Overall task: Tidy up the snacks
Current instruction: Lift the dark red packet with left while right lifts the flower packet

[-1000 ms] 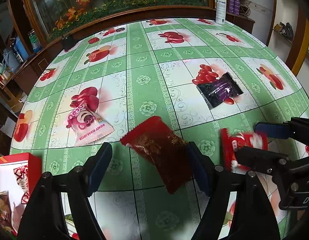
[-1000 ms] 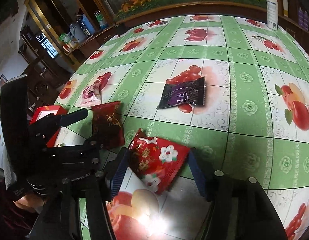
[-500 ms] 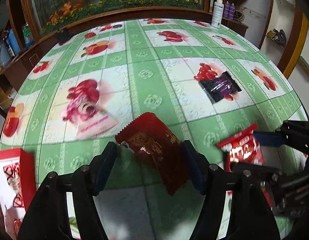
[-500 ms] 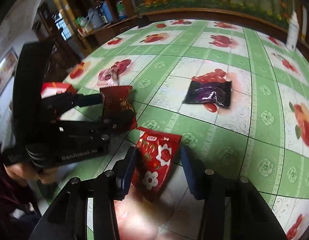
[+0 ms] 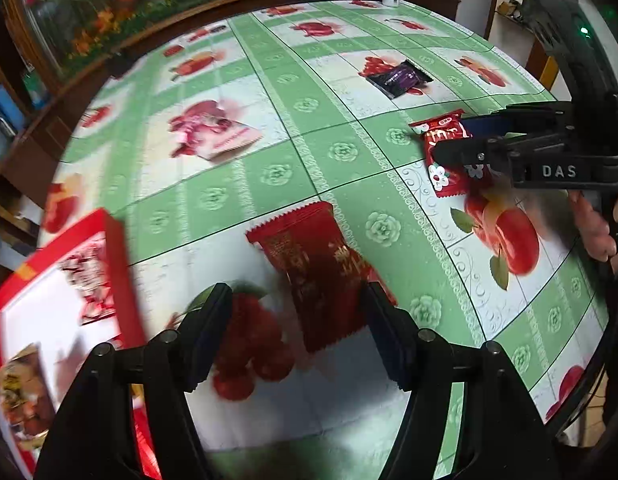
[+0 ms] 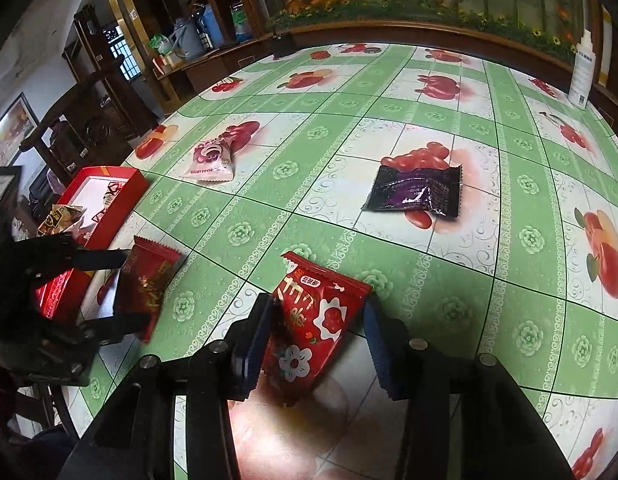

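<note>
Table [image 6: 449,280] carries a green-and-white cloth printed with fruit. Far edge: wooden ledge with a flower mural behind it; white bottle [image 6: 582,76] at far right. Dark cabinets and a chair to the left in the right wrist view.

Red box [image 5: 109,248] stands at the near left, snacks already inside. Pink packet [image 6: 213,160] lies beyond it on the cloth; black-purple packet [image 6: 417,194] lies far right, well apart from the rest.

Left hand-held gripper [image 5: 297,332] points steeply down, near the box. Dark red packet [image 5: 317,272] sits between its jaws, touching the right pad; a gap shows at the left pad, and the jaws are opening. Whether the packet is lifted off the cloth: cannot tell, picture blurred there.

Right hand-held gripper [image 6: 317,340] points down at a medium width. Bright red flowered packet [image 6: 313,316] is between its pads, left pad against the packet edge, right pad just beside it. A firm pinch cannot be confirmed. Fingers [image 5: 593,236] of the person wrap its handle.
</note>
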{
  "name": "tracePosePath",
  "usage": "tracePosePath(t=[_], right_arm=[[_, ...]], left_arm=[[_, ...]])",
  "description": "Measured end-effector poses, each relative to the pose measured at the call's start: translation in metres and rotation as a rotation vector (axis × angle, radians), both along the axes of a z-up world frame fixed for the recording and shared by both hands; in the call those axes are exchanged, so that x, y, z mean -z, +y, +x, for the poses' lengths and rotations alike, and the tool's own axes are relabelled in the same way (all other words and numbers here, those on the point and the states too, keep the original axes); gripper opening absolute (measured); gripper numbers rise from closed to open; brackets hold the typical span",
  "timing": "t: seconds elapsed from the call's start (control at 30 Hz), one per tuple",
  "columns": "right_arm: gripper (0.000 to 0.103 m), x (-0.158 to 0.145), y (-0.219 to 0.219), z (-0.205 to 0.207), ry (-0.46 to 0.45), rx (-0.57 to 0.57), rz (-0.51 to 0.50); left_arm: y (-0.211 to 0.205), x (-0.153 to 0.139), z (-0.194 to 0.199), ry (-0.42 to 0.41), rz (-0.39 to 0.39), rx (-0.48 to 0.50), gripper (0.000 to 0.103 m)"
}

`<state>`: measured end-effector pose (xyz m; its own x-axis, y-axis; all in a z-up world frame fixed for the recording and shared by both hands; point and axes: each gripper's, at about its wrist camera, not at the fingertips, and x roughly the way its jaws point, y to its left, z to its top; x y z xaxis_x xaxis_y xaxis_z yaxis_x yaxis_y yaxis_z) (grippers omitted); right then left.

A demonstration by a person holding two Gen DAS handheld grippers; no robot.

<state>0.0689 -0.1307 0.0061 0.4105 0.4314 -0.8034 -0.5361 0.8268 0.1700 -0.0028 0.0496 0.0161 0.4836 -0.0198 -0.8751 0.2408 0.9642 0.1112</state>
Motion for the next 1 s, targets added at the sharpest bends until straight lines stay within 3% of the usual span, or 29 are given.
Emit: tracePosePath(t=[0.07,0.33,0.47,0.57,0.6,0.63,0.67,0.87,1.0], right_arm=[[0.048,0.000,0.000,-0.001,0.000,-0.003,-0.002],[0.069,0.002,0.004,-0.002,-0.022,0.001,-0.048],[0.069,0.002,0.003,-0.001,-0.026,0.002,-0.046],[0.069,0.002,0.002,-0.001,-0.031,0.004,-0.045],[0.068,0.003,0.002,-0.002,-0.034,0.006,-0.047],[0.068,0.003,0.002,-0.002,-0.037,0.006,-0.049],[0.067,0.003,0.002,-0.002,-0.042,0.008,-0.053],[0.035,0.002,-0.002,-0.001,-0.058,0.021,-0.028],[0.029,0.003,-0.002,-0.003,-0.076,0.026,-0.028]], left_arm=[[0.000,-0.004,-0.001,-0.005,-0.009,-0.025,0.078],[0.004,0.011,0.026,0.088,-0.161,-0.227,0.078],[0.008,0.016,0.029,0.038,-0.180,-0.285,0.078],[-0.001,0.017,0.024,-0.013,-0.112,-0.254,0.062],[-0.002,0.016,0.023,-0.021,-0.118,-0.241,0.053],[-0.004,0.016,0.022,-0.025,-0.120,-0.229,0.050],[-0.006,0.015,0.022,-0.029,-0.121,-0.219,0.043],[-0.012,0.014,0.012,-0.050,-0.139,-0.163,0.040],[-0.012,0.011,0.003,-0.044,-0.176,-0.138,0.038]])
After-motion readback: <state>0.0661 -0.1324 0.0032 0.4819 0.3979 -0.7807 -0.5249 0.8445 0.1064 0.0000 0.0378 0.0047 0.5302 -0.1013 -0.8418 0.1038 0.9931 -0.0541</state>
